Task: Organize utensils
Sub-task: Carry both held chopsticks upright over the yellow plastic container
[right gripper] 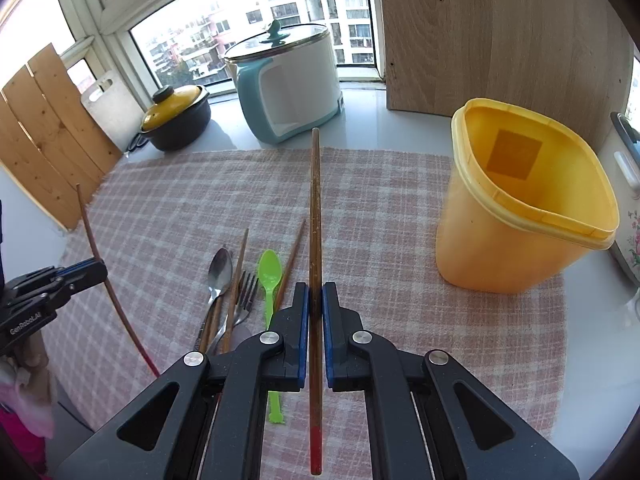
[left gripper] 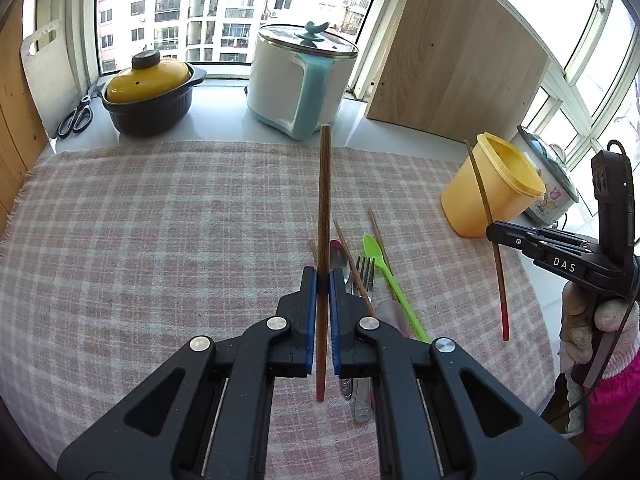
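Now the left gripper [left gripper: 323,276] clamps one wooden chopstick [left gripper: 323,200], and the right gripper [right gripper: 316,296] clamps another chopstick [right gripper: 315,220]. Both sticks hang above the checked cloth [left gripper: 160,220]; the yellow container [right gripper: 520,216] stands at the far right, while a metal spoon [right gripper: 219,276], fork [right gripper: 245,292] and green spoon [right gripper: 269,276] lie near.

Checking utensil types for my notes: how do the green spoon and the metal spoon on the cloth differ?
The green spoon is plastic and matte; the metal spoon is shiny steel. The green spoon's bowl is smaller than the metal spoon's. Both lie flat on the checked cloth, bowls pointing toward the window.
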{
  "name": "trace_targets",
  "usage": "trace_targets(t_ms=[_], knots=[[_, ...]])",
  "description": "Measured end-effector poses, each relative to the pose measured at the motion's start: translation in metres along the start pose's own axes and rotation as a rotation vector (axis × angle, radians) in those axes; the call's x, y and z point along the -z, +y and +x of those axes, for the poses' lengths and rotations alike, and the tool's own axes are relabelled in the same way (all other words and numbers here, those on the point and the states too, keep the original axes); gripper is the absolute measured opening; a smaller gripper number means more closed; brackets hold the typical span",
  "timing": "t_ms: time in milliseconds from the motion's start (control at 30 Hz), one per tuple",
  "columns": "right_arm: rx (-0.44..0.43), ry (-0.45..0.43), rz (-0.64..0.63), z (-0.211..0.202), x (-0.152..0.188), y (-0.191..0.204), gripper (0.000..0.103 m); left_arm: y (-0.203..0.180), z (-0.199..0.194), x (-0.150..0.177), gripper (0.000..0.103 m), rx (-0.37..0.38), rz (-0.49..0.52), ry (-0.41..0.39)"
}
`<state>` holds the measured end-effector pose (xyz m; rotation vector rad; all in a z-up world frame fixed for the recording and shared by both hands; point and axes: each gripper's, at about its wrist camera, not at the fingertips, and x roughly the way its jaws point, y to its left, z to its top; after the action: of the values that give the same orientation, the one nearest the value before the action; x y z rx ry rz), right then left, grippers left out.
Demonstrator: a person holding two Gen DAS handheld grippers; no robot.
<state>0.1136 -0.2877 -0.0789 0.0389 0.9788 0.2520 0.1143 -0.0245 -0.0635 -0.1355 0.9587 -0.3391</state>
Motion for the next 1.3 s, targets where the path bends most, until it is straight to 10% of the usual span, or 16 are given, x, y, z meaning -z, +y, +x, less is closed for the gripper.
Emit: trace_targets(t_ms=[1300], knots=[[0.091,-0.336,0.129,-0.083,-0.071,-0.113,0.005,-0.162,-0.02,-0.135,0.004,0.264,0.157,-0.215]])
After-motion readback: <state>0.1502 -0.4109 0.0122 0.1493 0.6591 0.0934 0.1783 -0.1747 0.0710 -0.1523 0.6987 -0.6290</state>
